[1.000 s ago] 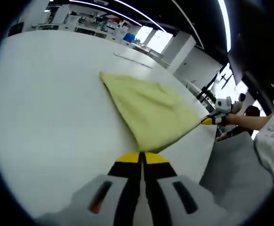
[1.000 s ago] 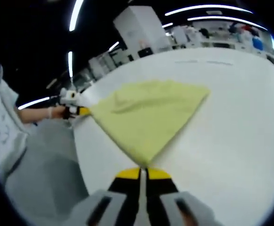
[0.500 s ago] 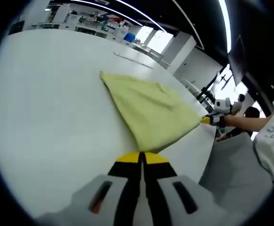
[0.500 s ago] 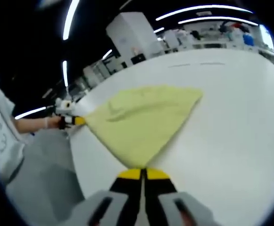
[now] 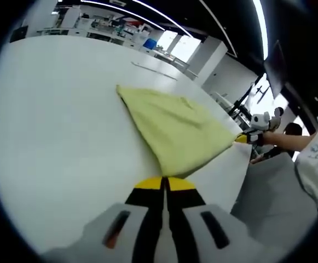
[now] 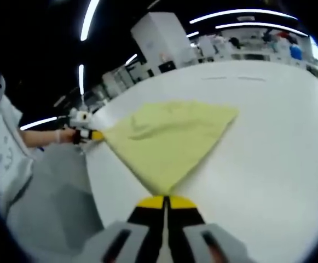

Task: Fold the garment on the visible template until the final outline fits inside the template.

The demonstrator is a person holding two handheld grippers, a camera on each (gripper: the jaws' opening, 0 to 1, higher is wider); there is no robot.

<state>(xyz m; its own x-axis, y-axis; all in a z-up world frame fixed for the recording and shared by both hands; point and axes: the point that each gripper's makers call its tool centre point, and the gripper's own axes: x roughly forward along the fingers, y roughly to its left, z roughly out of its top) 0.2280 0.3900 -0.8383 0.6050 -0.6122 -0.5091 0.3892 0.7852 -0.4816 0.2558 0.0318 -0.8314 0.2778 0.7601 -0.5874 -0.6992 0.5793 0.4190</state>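
1. In your left gripper view, your left gripper (image 5: 164, 183) has its yellow-tipped jaws pressed together on the near corner of the yellow garment (image 5: 175, 129).
2. From that corner the garment spreads away across the white table (image 5: 55, 120) as a flat folded shape, its far corner pointing up and to the left in the view.
3. At the right of this view, your right gripper (image 5: 241, 139) meets another corner of the garment at the table's edge; your hand (image 5: 265, 138) and forearm run off to the right behind it.
4. On the far part of the table a thin line (image 5: 153, 70) is marked; I cannot tell what it belongs to.
5. In your right gripper view, your right gripper (image 6: 165, 201) has its jaws clamped shut on the garment's (image 6: 169, 139) near corner.
6. The cloth fans out from there over the table (image 6: 268, 142), widest at the far side.
7. At the left of this view, your left gripper (image 6: 97, 135) pinches the garment's left corner by the table's edge.
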